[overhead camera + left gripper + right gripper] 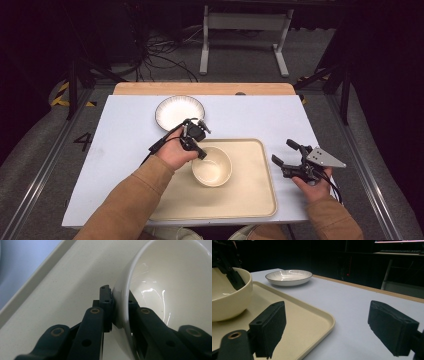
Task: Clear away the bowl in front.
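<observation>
Broadly, the pale blue tabletop (125,145) carries a beige tray (250,195); a cream bowl (212,167) sits inside it. Behind lies a white plate (180,111). Left tongs (200,152) are clenched on the bowl's rim; right tongs (286,152) rest released beside the tray.

Dark room, grey floor (30,150), tangled cables (160,55), white table frame (245,30)

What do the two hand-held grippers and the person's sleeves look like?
Both are black. The left hand-held gripper trails a black cable. The right hand-held gripper carries a grey three-cornered plate on top, and its pads are blocky and black. The sleeves are tan-brown.
</observation>
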Demonstrator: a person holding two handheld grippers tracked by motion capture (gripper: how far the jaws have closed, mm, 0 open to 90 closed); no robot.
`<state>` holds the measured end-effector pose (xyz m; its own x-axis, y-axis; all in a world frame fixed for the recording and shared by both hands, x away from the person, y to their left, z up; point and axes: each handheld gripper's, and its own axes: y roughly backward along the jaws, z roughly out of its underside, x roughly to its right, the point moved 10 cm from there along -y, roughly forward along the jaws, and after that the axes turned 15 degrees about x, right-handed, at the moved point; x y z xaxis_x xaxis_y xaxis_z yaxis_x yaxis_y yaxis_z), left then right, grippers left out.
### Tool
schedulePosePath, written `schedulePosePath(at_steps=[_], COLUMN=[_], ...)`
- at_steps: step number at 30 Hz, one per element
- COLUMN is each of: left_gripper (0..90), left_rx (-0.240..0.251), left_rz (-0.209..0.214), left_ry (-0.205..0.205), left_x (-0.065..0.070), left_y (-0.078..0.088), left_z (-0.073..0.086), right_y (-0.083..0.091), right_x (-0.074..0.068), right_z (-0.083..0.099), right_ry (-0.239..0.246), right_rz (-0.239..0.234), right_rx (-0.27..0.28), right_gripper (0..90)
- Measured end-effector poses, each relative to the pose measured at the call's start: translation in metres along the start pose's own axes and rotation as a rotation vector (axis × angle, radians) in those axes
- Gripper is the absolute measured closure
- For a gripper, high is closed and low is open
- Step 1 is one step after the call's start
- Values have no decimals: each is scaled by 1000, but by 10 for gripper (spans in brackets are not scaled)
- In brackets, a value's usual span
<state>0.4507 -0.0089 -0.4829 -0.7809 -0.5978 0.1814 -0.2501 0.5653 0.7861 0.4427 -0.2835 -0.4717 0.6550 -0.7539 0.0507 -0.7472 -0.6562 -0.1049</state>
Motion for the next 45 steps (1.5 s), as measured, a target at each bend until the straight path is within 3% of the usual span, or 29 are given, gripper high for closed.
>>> schedulePosePath(at_steps=[23,37,45], left_gripper=[829,793,733], left_rx=[-17,-42,-13], left_rz=[37,10,9], left_ry=[30,47,47], left_x=[0,-6,-4], left_y=[-7,-10,-5], left_z=[7,12,9], right_y=[0,0,0], right_x=[0,0,0], right_z=[0,0,0], right_ry=[1,1,1], right_rz=[0,1,2], right_rx=[0,0,0], right_gripper=[153,151,150])
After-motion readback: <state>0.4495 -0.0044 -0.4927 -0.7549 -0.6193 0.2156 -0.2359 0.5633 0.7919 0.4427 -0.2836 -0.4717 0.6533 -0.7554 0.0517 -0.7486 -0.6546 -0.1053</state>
